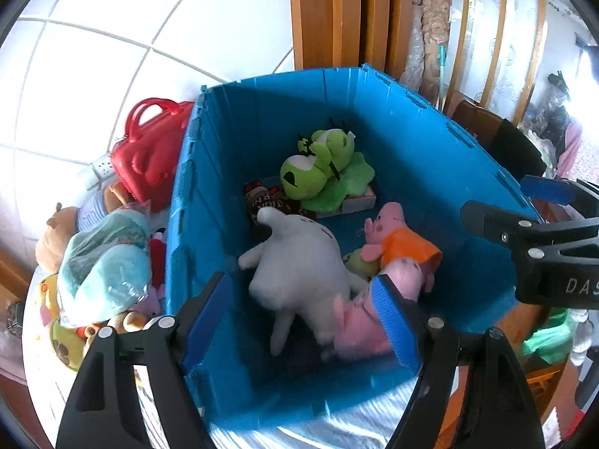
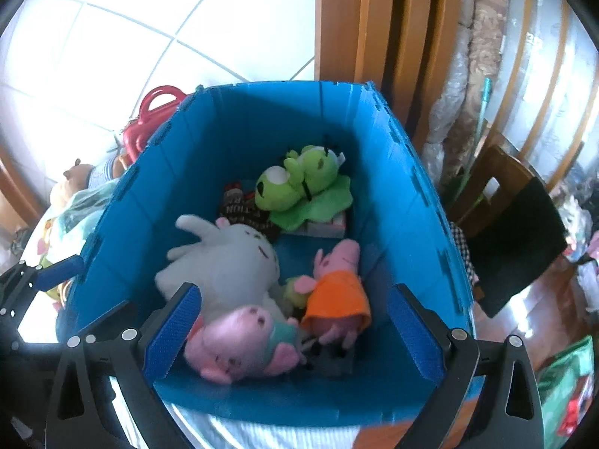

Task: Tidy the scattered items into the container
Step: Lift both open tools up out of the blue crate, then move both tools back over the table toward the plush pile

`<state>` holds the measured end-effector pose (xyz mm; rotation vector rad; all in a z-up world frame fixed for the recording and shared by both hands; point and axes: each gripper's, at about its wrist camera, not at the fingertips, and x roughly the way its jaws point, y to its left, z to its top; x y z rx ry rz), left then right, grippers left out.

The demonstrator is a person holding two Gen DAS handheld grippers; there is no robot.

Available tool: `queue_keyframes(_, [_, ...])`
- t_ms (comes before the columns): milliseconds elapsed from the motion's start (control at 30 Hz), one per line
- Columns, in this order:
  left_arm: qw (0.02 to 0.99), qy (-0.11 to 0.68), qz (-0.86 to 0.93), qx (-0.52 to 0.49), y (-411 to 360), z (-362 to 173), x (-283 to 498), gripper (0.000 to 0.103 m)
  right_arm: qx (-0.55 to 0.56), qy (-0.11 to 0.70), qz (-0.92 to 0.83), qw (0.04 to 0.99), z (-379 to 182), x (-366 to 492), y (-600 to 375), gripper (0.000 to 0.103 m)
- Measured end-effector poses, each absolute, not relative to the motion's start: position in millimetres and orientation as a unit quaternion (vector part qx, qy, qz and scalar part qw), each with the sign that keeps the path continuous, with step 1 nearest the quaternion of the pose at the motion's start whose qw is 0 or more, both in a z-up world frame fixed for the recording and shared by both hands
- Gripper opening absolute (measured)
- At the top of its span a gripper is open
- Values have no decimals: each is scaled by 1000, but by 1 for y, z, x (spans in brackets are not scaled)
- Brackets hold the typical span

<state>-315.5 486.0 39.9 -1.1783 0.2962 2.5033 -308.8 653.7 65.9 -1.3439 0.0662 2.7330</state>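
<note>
The blue bin (image 1: 262, 112) (image 2: 262, 112) stands open-topped below both grippers. Inside it lie a green frog plush (image 1: 322, 164) (image 2: 299, 187), a white plush (image 1: 299, 269) (image 2: 228, 262), a pig in an orange dress (image 1: 400, 243) (image 2: 337, 288) and a pink pig in teal (image 1: 355, 321) (image 2: 239, 348). My left gripper (image 1: 303, 321) hangs open over the bin's near left corner, holding nothing. My right gripper (image 2: 295, 333) (image 1: 494, 198) is open and empty above the near right side.
Left of the bin, several toys lie on the table: a red toy case (image 1: 149, 157), a teal plush in a plastic bag (image 1: 108, 269) and a bear plush (image 1: 56, 235). A wooden door frame (image 2: 374, 18) rises behind. A dark chair (image 2: 516, 232) stands at the right.
</note>
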Motion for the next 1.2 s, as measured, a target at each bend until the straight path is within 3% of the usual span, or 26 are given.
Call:
queue_keyframes(600, [96,60,917,-384,445,25,-189,78,-378,-11,925,-39,51,-186,609,101])
queue_keyframes(1200, [61,38,924,-375,407,5,-137,78,-357,0,931,-73,25,-135,575,102])
